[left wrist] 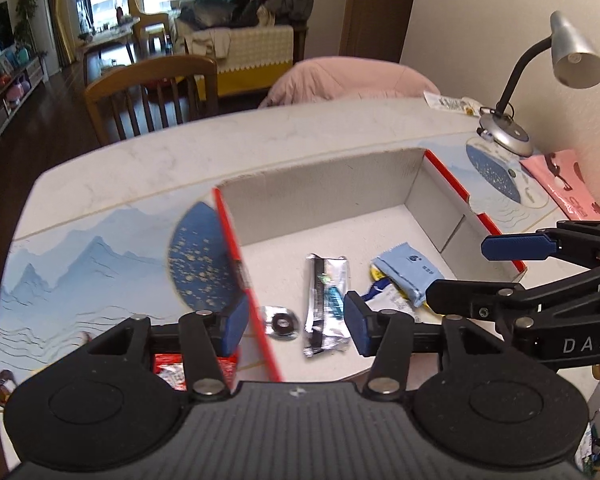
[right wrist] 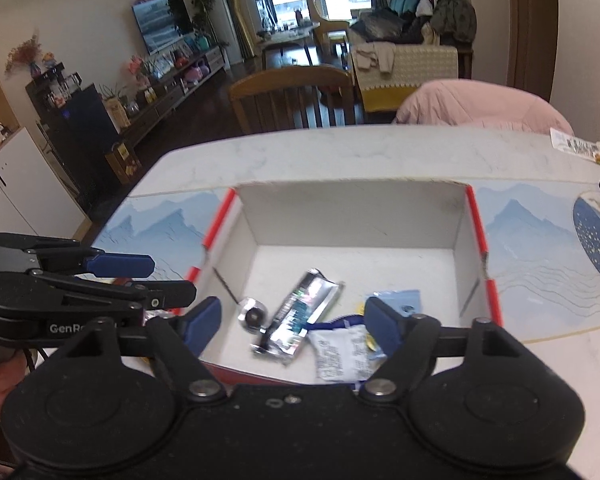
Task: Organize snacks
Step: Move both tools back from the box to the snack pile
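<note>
An open cardboard box with red rims [left wrist: 416,184] [right wrist: 352,208] stands on the table. Inside lie a silver snack bar [left wrist: 326,300] [right wrist: 300,312], a small round clear-wrapped sweet [left wrist: 281,323] [right wrist: 253,315], a light blue packet [left wrist: 406,276] [right wrist: 400,300] and a white packet [right wrist: 340,354]. My left gripper [left wrist: 296,326] is open and empty, straddling the box's left rim above the sweet. My right gripper [right wrist: 294,322] is open and empty above the silver bar. A red snack packet [left wrist: 172,368] lies outside the box under the left gripper.
A blue mountain-print mat [left wrist: 80,256] covers the table. A desk lamp [left wrist: 512,132] and a pink packet [left wrist: 568,184] sit at the right, near the wall. A white wrapper [right wrist: 580,148] lies at the far right edge. A wooden chair [right wrist: 296,100] stands behind the table.
</note>
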`<state>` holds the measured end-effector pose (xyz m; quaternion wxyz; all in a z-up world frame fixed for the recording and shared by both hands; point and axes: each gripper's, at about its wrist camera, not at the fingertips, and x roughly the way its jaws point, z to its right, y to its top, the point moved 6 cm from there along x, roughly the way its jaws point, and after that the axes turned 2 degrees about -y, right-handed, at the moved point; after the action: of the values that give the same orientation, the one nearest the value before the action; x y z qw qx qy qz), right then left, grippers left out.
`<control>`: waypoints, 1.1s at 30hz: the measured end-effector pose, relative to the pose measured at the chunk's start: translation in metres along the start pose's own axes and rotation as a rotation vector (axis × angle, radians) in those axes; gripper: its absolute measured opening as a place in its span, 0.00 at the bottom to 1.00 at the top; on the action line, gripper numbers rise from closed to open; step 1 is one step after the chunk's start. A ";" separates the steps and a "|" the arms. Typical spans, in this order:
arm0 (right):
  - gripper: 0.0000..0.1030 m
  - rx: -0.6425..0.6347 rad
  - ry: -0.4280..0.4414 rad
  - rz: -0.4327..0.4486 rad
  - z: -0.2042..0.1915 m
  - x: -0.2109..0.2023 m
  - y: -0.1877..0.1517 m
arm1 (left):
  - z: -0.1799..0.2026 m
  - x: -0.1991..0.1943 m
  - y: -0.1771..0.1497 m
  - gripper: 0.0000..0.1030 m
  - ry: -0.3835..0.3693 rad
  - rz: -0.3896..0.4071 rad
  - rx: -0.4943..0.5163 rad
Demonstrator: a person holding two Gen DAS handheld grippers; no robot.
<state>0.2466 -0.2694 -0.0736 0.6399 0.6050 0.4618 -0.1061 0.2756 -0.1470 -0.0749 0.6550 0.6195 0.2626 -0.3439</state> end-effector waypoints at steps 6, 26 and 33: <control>0.84 -0.013 0.018 0.044 -0.043 -0.002 -0.001 | -0.031 -0.029 -0.013 0.56 -0.003 0.042 -0.006; 1.00 -0.035 0.046 0.092 -0.154 0.020 -0.013 | -0.177 -0.084 -0.070 0.72 0.061 0.122 -0.139; 1.00 -0.019 0.001 0.016 -0.173 0.048 -0.032 | -0.249 -0.090 -0.105 0.73 0.195 0.132 -0.226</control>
<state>0.1703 -0.1062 -0.1022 0.6462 0.6025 0.4584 -0.0962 0.1582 0.1121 -0.0954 0.7129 0.5883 0.3208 -0.2066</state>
